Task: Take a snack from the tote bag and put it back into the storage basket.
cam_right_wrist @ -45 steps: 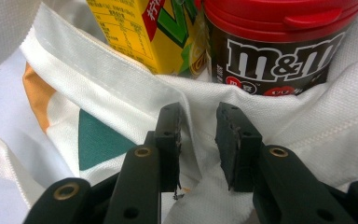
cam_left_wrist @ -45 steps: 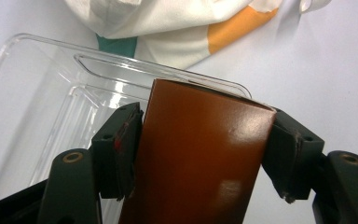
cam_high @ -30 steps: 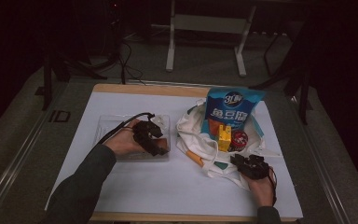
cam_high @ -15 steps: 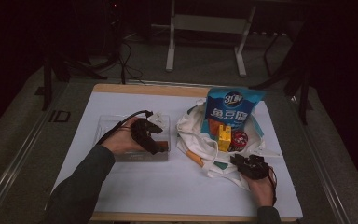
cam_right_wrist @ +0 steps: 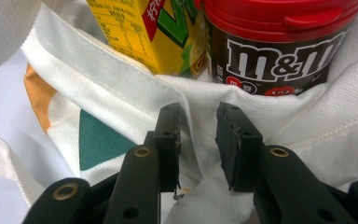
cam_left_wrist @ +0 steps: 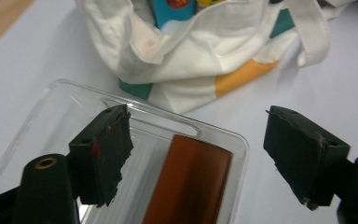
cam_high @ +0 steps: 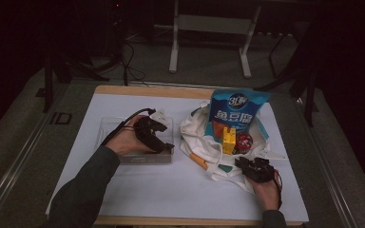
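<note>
Reaching in from the bottom left of the high view, the person's left forearm angles up and right across the white table [cam_high: 138, 190], with the left gripper [cam_high: 164, 142] sitting over the clear plastic tray [cam_high: 105, 129]. Its cable loops back over the hand. In the left gripper view the jaws are spread wide with nothing between the pads, hovering above the tray's near corner, and there's a brown flat thing [cam_left_wrist: 189, 182] lying in the tray right under them. Can't tell what it is, tbh.

The right hand [cam_high: 266, 192] comes in low at the bottom right, wrist close to the table edge, pointing the right gripper [cam_high: 243, 164] up at the white tote bag [cam_high: 204, 145]. In the right gripper view its jaws are pinched down on a fold of the bag's cloth near the rim, so it's gripping the fabric. Right behind that fold sit a yellow drink carton [cam_right_wrist: 144, 32] and a red-lidded M&M's tub [cam_right_wrist: 279, 51], side by side and touching. A tall blue snack pouch [cam_high: 236, 111] stands upright at the back of the bag.

Versus half a second ago: barely anything. The left gripper has shifted slightly over the tray's right end, and the right hand is parked in the same spot, still clamped on the bag.
</note>
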